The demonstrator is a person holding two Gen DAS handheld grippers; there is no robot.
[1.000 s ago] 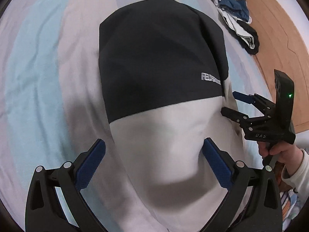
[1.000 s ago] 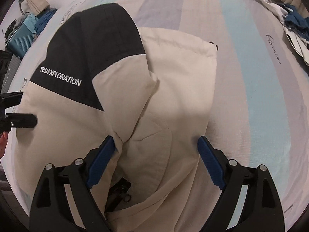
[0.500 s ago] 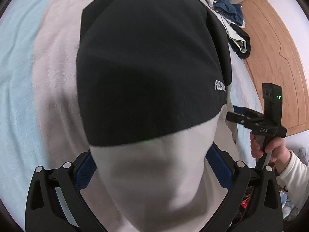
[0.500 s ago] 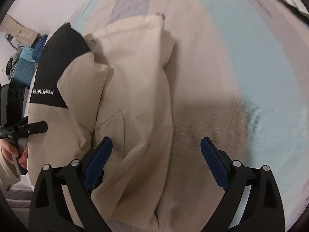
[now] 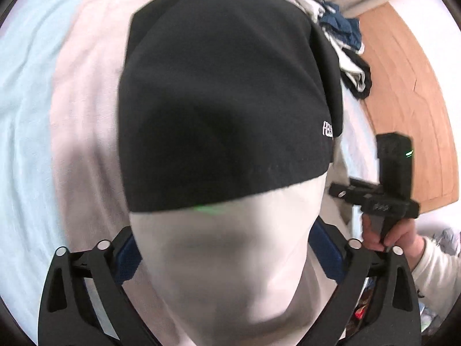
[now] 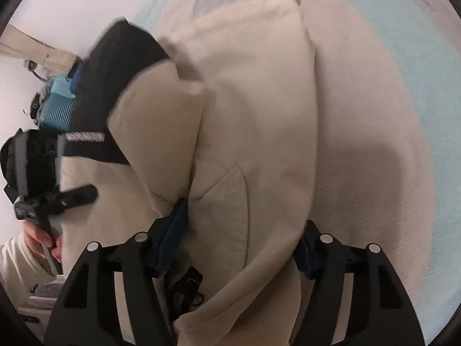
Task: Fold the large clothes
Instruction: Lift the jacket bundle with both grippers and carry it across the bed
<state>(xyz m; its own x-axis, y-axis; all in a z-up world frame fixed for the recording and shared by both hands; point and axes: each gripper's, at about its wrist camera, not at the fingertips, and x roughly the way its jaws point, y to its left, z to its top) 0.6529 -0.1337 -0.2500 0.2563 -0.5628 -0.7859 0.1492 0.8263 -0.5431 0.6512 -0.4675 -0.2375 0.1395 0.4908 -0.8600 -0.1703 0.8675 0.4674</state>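
Note:
A folded cream-and-black jacket (image 5: 219, 132) lies on the striped bed sheet (image 5: 43, 121). In the left wrist view its cream end fills the space between the fingers of my left gripper (image 5: 224, 256), whose jaws stand wide around the fabric. In the right wrist view the jacket (image 6: 253, 109) shows its cream side and a pocket. My right gripper (image 6: 239, 242) has narrowed on a thick cream fold and presses it from both sides. Each gripper also shows in the other view: the right gripper (image 5: 374, 196) at the jacket's right edge, the left gripper (image 6: 57, 196) at its left edge.
A heap of loose clothes (image 5: 340, 43) lies at the far right of the bed. A wooden headboard (image 5: 409, 101) stands beyond it. A blue suitcase (image 6: 57, 106) stands off the bed at the left in the right wrist view.
Both grippers pushed forward into the jacket's near end. The right gripper's fingers closed from wide open onto the cream fold. The left gripper's fingers stayed wide, with fabric now covering its pads.

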